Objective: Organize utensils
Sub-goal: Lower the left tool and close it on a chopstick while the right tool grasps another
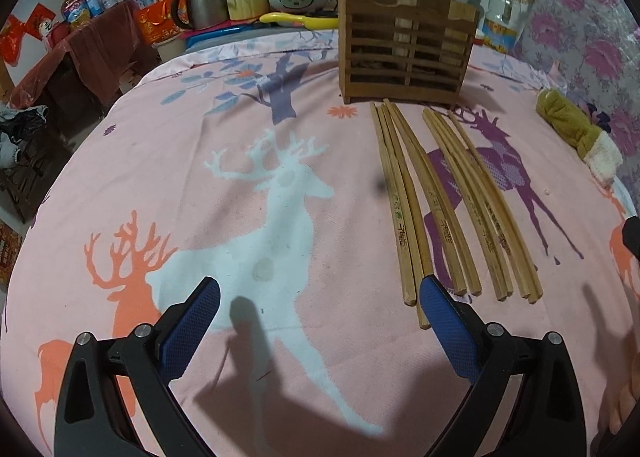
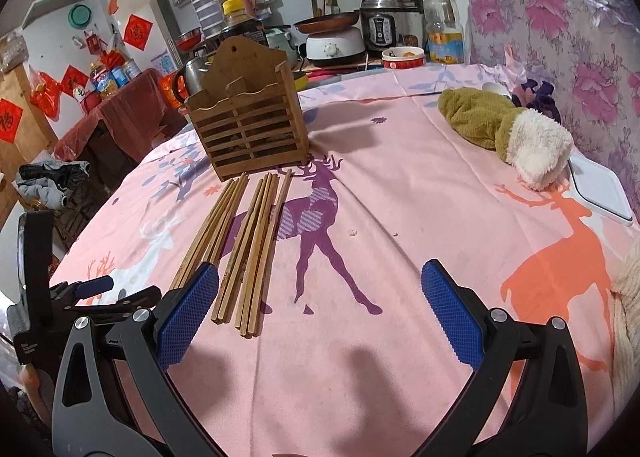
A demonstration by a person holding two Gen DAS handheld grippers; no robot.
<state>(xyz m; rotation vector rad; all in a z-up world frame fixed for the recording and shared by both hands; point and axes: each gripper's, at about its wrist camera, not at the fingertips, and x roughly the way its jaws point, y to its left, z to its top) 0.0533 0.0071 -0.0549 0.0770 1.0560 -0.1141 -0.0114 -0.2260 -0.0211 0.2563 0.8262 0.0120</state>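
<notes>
A: Both sets of jaws are standing wide apart and gripping nothing. The left gripper (image 1: 319, 333) is hovering low over the pink deer tablecloth (image 1: 240, 217), and the right gripper (image 2: 320, 321) is doing the same beside it.

B: And what are they aiming at?

A: The chopsticks (image 1: 452, 209), I'd judge. They are lying flat on the cloth in a loose fan, butt ends toward the near edge of the table, tips pointing away. The left gripper's right-hand pad (image 1: 448, 331) is sitting just over the nearest butt ends; in the right wrist view the bundle (image 2: 240, 245) is lying just off that gripper's left-hand pad (image 2: 188, 313).

B: And beyond them?

A: The wooden slatted holder (image 1: 406, 45) is standing upright just past the chopstick tips, toward the far edge. No chopsticks are showing above its rim, so the sorting looks hardly begun.

B: What is worrying you?

A: The sticks are thin, touching and overlapping. A pinch from above could be catching several at once, or rolling one aside so it slips out. Carried by one end, a stick may be drooping and missing the holder's narrow top opening. The holder looks light; a sideways knock could be tipping it. The green plush toy (image 2: 500, 129) is lying well off toward the right edge, clear of all this.
</notes>
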